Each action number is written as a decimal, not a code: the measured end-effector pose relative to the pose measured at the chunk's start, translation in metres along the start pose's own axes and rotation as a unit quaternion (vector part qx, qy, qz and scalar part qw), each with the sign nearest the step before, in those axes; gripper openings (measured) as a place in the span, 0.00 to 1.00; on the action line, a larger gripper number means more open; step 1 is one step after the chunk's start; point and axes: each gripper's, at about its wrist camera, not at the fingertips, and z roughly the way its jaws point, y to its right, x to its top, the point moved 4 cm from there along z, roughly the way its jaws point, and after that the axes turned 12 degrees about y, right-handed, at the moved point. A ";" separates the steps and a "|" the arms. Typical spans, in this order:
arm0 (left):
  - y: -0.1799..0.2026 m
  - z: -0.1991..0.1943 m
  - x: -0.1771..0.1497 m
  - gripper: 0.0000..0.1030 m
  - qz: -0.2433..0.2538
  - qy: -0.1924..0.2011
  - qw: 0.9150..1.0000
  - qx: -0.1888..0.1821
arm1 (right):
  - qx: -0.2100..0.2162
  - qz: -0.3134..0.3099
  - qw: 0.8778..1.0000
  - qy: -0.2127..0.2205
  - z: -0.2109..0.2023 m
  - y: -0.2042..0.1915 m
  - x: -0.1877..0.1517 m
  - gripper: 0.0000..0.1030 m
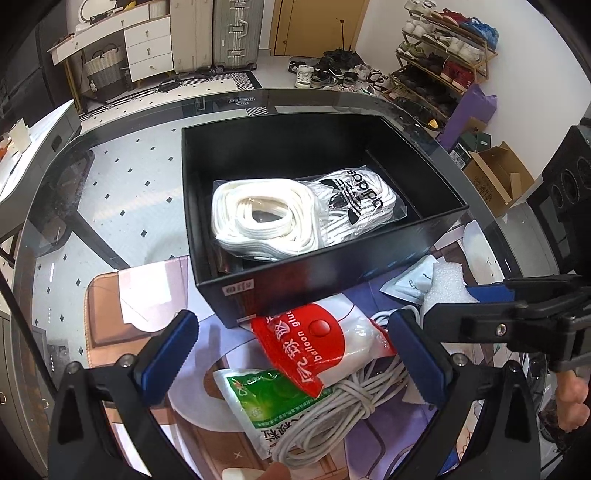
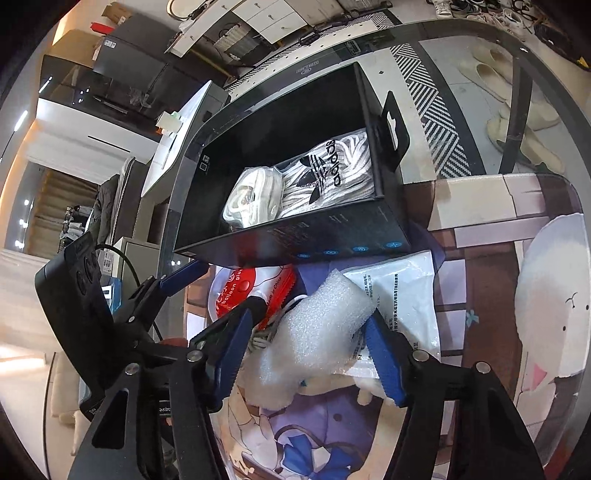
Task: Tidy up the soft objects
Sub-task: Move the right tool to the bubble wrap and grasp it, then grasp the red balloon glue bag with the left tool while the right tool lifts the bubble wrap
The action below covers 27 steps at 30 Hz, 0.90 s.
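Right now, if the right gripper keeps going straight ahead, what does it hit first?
Most likely the white foam sheet, already lying between the right gripper's fingers; the white printed bag lies behind it, though depth is uncertain.

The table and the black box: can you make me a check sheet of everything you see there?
Surface: glass table with a cartoon mat.
Job's things: black box holds white laces and a bagged pair; foam sheet, red packet, green packet, white pouch lie outside.
Clutter: nothing seen.
Grippers: left gripper open above the packets; right gripper jaws around the foam, contact unclear.
Cables: white cord bundle on the mat.
Surroundings: shoe rack, suitcases, cardboard box.
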 end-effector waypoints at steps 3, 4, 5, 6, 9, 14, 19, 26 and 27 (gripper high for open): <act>-0.001 0.002 -0.002 0.98 0.000 -0.002 1.000 0.003 | -0.008 -0.007 1.000 -0.006 0.005 0.001 -0.002 0.45; -0.001 0.002 -0.003 0.98 0.002 -0.003 1.000 0.003 | -0.009 -0.009 1.000 -0.009 0.007 0.001 -0.004 0.39; -0.001 0.002 -0.003 0.98 0.002 -0.003 1.000 0.004 | -0.010 -0.011 1.000 -0.010 0.008 0.001 -0.005 0.38; -0.001 0.002 -0.003 0.98 0.003 -0.002 1.000 0.004 | -0.011 -0.012 1.000 -0.009 0.008 0.002 -0.005 0.35; 0.001 0.001 -0.003 0.98 0.007 -0.002 1.000 0.007 | -0.007 -0.013 1.000 -0.005 0.007 0.004 -0.006 0.33; 0.003 0.000 -0.002 0.96 0.009 -0.005 1.000 0.018 | -0.006 -0.025 1.000 0.011 -0.007 0.005 -0.001 0.32; 0.004 0.002 -0.001 0.91 0.008 -0.013 0.999 0.031 | -0.019 -0.039 0.999 0.033 -0.022 0.009 0.010 0.30; 0.007 0.007 0.001 0.70 0.002 -0.023 0.998 0.051 | -0.025 -0.046 0.998 0.045 -0.032 0.020 0.021 0.25; 0.005 0.008 0.000 0.66 0.000 -0.027 0.998 0.053 | -0.025 -0.048 0.998 0.045 -0.032 0.022 0.020 0.25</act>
